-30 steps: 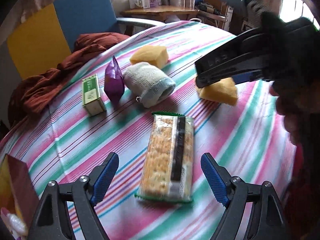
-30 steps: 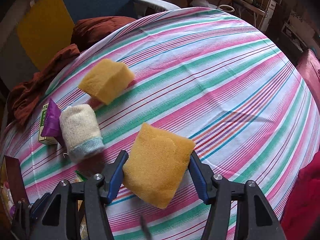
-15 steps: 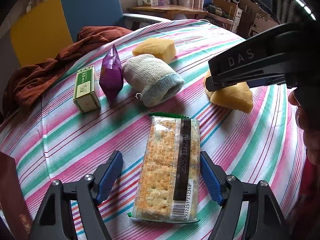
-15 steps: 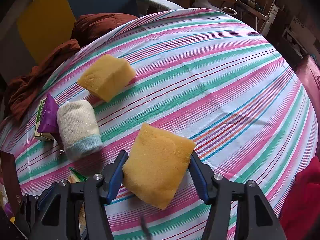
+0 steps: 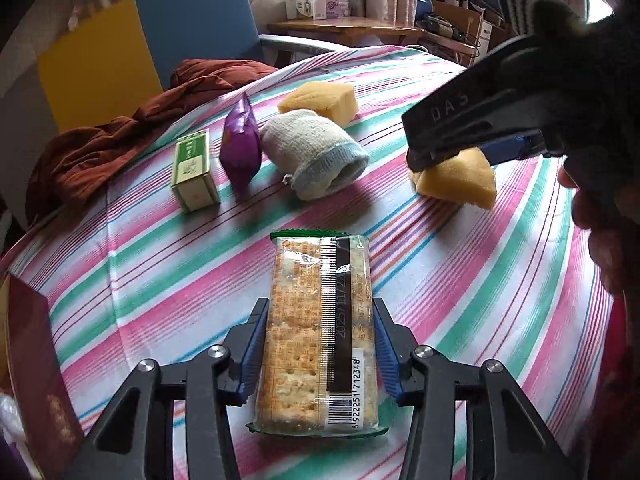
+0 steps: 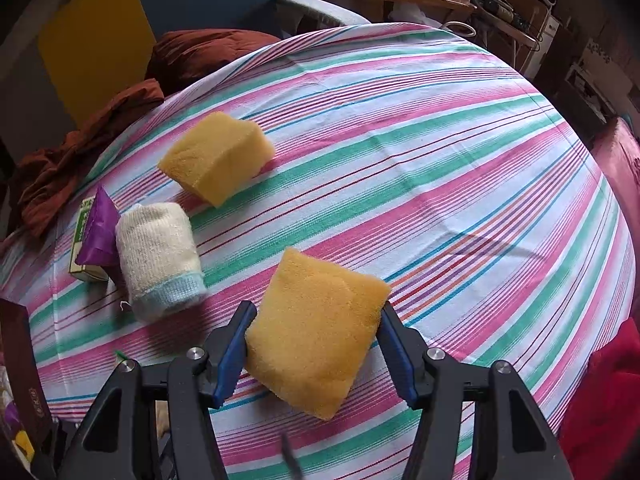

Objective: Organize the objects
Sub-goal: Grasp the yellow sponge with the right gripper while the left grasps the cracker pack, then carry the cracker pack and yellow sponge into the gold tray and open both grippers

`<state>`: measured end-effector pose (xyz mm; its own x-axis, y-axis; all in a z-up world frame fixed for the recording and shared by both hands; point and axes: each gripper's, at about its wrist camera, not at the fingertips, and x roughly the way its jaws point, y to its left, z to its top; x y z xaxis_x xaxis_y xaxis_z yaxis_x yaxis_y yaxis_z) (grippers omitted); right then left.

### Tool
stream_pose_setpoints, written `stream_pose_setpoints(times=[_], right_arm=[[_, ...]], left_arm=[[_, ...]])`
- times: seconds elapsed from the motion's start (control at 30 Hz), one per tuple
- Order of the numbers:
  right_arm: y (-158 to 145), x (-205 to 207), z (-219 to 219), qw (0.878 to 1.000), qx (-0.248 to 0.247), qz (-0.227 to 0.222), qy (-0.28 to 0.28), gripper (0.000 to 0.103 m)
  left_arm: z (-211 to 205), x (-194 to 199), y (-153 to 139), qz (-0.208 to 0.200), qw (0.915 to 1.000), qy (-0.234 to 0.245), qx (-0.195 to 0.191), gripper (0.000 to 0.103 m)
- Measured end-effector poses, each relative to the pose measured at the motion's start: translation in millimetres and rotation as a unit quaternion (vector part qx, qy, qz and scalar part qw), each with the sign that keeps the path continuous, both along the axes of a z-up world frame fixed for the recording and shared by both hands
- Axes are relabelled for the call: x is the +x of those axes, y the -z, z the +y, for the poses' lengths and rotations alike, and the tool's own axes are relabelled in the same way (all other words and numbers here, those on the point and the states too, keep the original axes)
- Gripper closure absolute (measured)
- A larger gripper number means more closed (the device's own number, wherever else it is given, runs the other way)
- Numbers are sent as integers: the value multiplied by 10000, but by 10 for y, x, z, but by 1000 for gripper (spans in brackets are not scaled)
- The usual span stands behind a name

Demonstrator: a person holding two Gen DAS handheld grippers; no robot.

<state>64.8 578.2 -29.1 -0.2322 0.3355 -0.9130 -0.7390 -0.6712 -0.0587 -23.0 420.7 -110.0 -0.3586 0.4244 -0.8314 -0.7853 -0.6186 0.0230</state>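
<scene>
So since a second ago the left gripper (image 5: 320, 354) has slid forward over the cracker packet (image 5: 318, 334) and its jaws have just been closing in, going from wide apart with bare cloth either side of the pack to the blue pads (image 5: 253, 354) sitting right up against both long edges of it, so it's clamped on the packet now. The packet itself lies flat on the striped tablecloth (image 5: 500, 288), barcode end toward the camera, green sealed end pointing away. The right gripper (image 6: 314, 346) hasn't really budged: it's got the yellow sponge (image 6: 316, 332) squeezed between its pads and held up off the cloth, same as before. In the left wrist view you can see that sponge hanging under the right gripper's black body on the right side, with part of the person's hand (image 5: 600, 236) behind it. Farther back on the table there's a row: a small green box (image 5: 194, 170), a purple snack pouch (image 5: 240, 144) just beside it, then a rolled white sock with a pale blue cuff (image 5: 316, 152) touching the pouch, and a second yellow sponge (image 6: 216, 156) behind the sock. A rust-brown cloth (image 5: 120, 140) is bunched at the table's far left edge, and a dark red box (image 5: 36, 376) stands at the near left corner.
</scene>
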Motion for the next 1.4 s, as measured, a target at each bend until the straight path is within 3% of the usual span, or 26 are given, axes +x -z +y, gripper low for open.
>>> stream_pose_setpoints(times=[0.2,0.5,0.87,1.4], right_arm=[[-171,-17,-96,9977,111,570,-351,43],[-353,-51,-232,9900,359,1054,-863,43],[-364,-91,-400,9848,630,1014,-1260,43],[-305,-25,-363,9873,692,873,-1130,43]], left_arm=[[-168,61,-50,29,9997,-224,-24,54],[-563,241,-466,302,9975,-453,448,54],[-1127,421,-876,595,9908,-898,813,54],[-1934,388,-1056,786,9761,-1735,1045,54]])
